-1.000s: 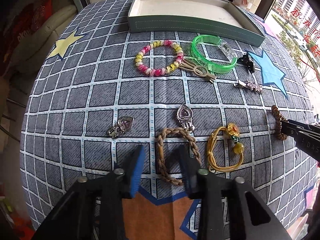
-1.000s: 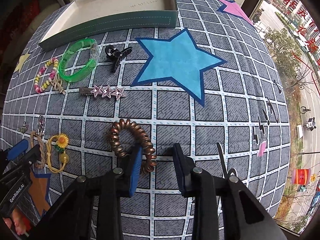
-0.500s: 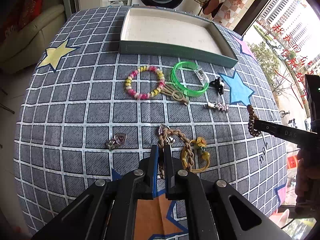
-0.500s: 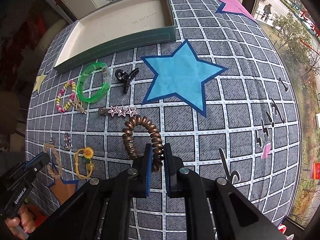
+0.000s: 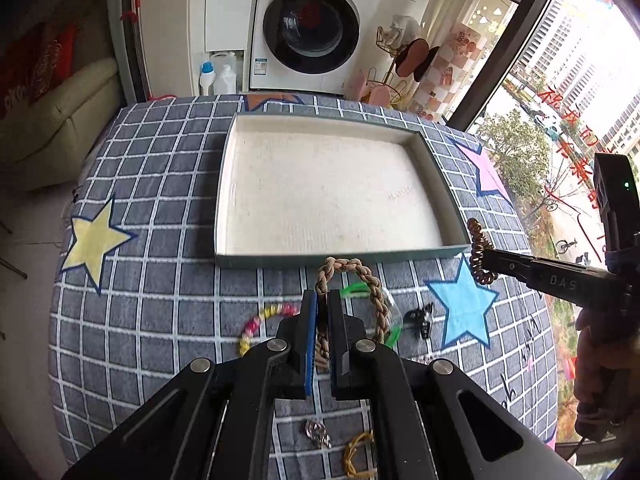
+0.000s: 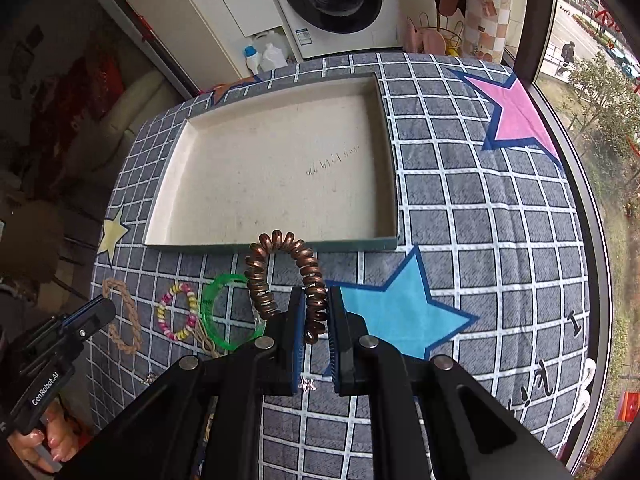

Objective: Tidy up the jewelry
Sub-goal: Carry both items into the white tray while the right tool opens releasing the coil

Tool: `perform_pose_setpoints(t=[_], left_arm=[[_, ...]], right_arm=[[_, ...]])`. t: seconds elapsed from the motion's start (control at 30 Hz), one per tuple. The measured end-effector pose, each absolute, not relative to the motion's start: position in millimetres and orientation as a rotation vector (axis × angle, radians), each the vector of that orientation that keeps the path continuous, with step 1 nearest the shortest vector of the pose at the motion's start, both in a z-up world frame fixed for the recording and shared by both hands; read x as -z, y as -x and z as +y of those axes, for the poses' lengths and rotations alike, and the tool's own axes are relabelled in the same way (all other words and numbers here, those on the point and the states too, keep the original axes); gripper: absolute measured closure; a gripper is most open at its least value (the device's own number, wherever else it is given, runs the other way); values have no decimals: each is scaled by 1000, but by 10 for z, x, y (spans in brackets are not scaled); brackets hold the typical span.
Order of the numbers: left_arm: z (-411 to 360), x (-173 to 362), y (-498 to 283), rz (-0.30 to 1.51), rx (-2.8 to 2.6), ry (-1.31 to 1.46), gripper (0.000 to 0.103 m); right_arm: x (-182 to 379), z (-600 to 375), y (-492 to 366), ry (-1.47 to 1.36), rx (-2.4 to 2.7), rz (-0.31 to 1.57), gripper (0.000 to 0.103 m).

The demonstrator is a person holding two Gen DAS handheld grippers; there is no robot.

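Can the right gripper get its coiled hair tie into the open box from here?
Probably yes. The right gripper holds the coiled hair tie just short of the box; its low near wall is the only barrier, and the floor beyond is bare.

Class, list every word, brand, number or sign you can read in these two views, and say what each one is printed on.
"GenRobot.AI": side of the left gripper, right wrist view.
"DAS": arm of the right gripper, left wrist view.
Faint handwriting on the box floor: unreadable.
Washing machine brand and panel: too small.
Red characters on the window: too distorted.
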State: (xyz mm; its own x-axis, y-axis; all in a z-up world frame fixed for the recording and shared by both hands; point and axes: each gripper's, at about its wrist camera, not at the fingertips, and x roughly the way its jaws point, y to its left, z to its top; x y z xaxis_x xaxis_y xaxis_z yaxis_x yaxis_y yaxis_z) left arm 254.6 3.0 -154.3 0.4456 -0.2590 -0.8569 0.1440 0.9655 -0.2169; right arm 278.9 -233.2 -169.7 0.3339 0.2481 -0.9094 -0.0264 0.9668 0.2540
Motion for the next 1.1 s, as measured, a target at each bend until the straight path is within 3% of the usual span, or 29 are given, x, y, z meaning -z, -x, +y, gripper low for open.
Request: perform_pose_setpoints(t=[0.5,1.1], left_arm=[[-74,2075,-3807,1084,80,137,86],[-269,2540,-3941,1148,17,-35,85]], right_arm=[[2082,-2307,-3871,-244,-172,1249,91],[2395,-2142,-4054,-160,-169,1295,91]])
